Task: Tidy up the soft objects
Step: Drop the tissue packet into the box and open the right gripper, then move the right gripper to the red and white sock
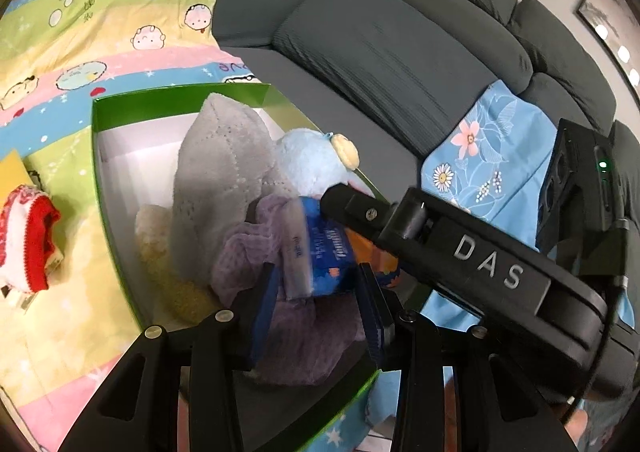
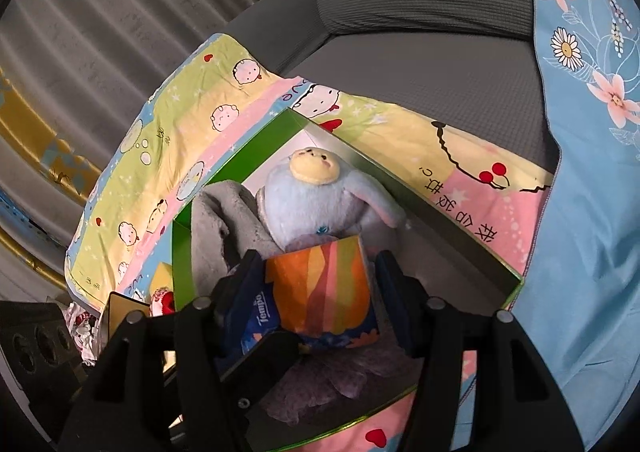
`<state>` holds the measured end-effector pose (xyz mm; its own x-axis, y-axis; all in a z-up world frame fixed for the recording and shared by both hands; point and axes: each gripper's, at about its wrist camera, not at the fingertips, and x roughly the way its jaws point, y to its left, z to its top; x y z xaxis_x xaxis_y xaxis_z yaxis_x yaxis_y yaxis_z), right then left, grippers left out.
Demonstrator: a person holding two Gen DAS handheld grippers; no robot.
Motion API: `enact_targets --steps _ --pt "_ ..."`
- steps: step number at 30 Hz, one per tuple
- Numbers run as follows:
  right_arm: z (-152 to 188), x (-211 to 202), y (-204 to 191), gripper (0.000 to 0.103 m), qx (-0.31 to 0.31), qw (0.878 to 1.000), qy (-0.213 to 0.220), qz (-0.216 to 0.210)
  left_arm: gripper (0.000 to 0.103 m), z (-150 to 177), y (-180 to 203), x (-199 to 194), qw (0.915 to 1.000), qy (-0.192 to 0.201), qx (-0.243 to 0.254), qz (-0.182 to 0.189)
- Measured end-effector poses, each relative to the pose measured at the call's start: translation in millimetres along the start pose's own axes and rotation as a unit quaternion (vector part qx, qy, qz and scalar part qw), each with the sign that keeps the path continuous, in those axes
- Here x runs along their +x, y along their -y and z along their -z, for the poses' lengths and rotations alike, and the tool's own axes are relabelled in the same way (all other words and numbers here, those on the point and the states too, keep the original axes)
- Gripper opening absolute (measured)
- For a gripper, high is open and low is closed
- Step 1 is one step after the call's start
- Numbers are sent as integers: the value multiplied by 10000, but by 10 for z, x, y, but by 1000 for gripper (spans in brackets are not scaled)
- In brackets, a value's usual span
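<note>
A green box (image 1: 120, 107) (image 2: 182, 248) lies on a cartoon-print sheet on the sofa. Inside are a grey cushion (image 1: 216, 179) (image 2: 224, 211), a light blue plush toy (image 1: 308, 163) (image 2: 308, 199) and a purple cloth (image 1: 296, 332) (image 2: 320, 388). A blue and orange Tempo tissue pack (image 1: 324, 252) (image 2: 324, 292) stands on the cloth. My left gripper (image 1: 316, 292) is shut on the pack's near end. My right gripper (image 2: 320, 292) straddles the same pack, jaws apart; in the left wrist view its finger (image 1: 340, 199) touches the pack's top.
A red and white sock (image 1: 24, 236) lies on the cartoon sheet (image 1: 100, 31) left of the box. A blue floral cloth (image 1: 488, 155) (image 2: 592, 171) covers the sofa to the right. Dark grey sofa cushions (image 1: 400, 43) are behind.
</note>
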<state>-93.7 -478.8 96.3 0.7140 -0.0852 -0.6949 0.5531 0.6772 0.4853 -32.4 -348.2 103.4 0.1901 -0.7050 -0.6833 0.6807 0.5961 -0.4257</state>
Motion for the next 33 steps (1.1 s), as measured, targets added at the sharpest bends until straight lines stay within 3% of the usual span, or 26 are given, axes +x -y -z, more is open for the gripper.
enact_targets --steps 2,4,8,10,22,27,33 --pt "14 -44 -15 79 -18 9999 93 63 52 29 -25 -92 10000 84 -31 -10" --pt "21 -108 -49 81 -96 9996 224 173 62 54 -56 -184 9998 169 -67 -5" --pt "51 -221 -79 93 -123 9988 444 172 77 133 -168 -432 9992 310 -267 35" --pt "76 -273 -110 93 -166 9984 530 124 82 183 -235 -576 9984 415 -373 92" --pt "297 -476 -538 102 -714 9936 873 -113 88 604 -804 -1313 9895 904 -815 -782" --pt "415 -475 -792 102 -1023 9907 835 -321 88 812 -1073 -1508 9787 1049 -1076 -1398" --pt "603 -288 -1134 102 -1474 9859 484 -623 88 1145 -1383 -1696 9629 1241 -1523 -1850"
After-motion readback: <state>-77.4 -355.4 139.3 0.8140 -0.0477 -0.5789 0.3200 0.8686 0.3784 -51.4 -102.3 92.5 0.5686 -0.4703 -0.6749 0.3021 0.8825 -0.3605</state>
